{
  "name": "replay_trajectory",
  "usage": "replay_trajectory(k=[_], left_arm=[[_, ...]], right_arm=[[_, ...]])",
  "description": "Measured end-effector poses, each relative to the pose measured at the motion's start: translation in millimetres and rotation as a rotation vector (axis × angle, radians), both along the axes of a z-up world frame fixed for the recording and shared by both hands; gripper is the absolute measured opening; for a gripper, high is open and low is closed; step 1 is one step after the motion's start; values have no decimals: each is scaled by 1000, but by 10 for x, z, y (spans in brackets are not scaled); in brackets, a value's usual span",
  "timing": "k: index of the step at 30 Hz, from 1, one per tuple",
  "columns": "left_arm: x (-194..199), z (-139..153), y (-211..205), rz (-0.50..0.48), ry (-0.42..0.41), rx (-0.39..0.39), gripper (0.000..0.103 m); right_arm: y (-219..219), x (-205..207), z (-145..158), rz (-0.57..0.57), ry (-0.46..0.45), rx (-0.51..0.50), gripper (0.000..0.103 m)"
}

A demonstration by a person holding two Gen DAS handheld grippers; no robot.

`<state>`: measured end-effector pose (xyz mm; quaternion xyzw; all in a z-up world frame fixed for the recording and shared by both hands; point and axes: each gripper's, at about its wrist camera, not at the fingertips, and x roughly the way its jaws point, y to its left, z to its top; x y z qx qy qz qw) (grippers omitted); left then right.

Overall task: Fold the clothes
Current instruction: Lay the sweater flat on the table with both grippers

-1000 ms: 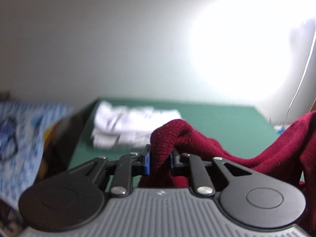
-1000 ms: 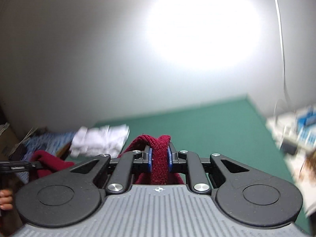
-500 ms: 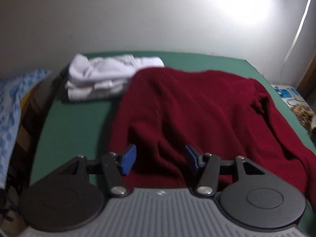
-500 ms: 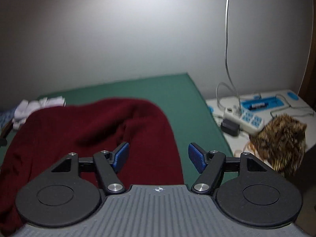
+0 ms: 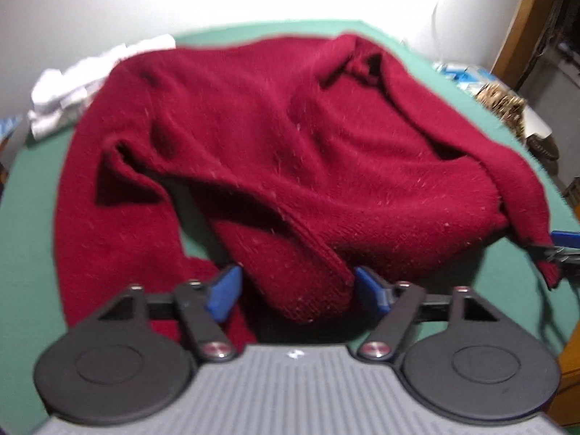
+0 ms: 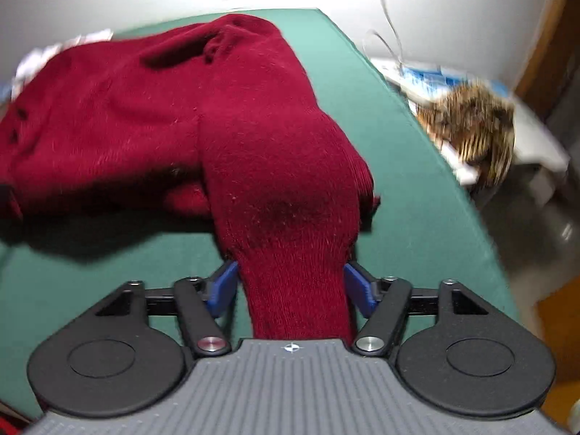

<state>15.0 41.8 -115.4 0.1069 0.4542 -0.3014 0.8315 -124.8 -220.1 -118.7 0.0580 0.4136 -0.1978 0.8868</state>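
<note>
A dark red knit sweater [image 5: 275, 152] lies spread and rumpled on the green table [image 5: 29, 188]. My left gripper [image 5: 297, 290] is open, its blue pads either side of a folded edge of the sweater near the front. My right gripper [image 6: 291, 286] is open, with a sweater sleeve [image 6: 290, 217] lying between its pads. The right gripper's tip also shows in the left wrist view [image 5: 562, 244] at the sleeve end on the right.
A pile of white folded clothes [image 5: 83, 83] sits at the table's back left. A white side table with a power strip [image 6: 427, 72] and a brown striped object [image 6: 471, 127] stands to the right of the table. A wall is behind.
A second ago both grippers were shut on the sweater and held it up. They opened and the sweater dropped onto the table. Both grippers have since moved lower and closer to it.
</note>
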Motion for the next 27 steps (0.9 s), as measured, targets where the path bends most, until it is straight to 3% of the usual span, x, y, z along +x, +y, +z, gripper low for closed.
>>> replay_trajectory(k=[1, 4, 6, 10, 12, 13, 14, 17, 21, 25, 27], left_arm=[[25, -19, -33, 8, 17, 1, 42], [43, 40, -40, 42, -5, -15, 19], [41, 129, -31, 78, -32, -17, 18], [87, 299, 14, 171, -73, -23, 18], [110, 385, 36, 217, -94, -26, 19], [121, 427, 48, 240, -104, -27, 19], [131, 466, 61, 264, -112, -30, 19], [75, 382, 114, 322, -86, -31, 19], [-8, 342, 102, 370, -95, -20, 19], [-87, 330, 79, 413, -113, -11, 18], [-127, 325, 68, 434, -123, -6, 17]], right_arm=[[-74, -10, 65, -11, -25, -1, 7], [-297, -39, 259, -45, -101, -5, 9], [-446, -58, 388, -67, -152, -8, 9], [-1043, 138, 857, -137, -285, -112, 12], [-1364, 307, 980, -183, -311, -140, 38], [-1463, 359, 990, -176, -302, -100, 61], [-1549, 405, 990, -163, -290, -48, 69], [-1426, 299, 800, 29, -285, 88, 69], [-1045, 250, 184, 302, -97, 241, 70], [-838, 280, -182, 332, -64, 163, 68], [-868, 302, -206, 344, -96, 191, 34]])
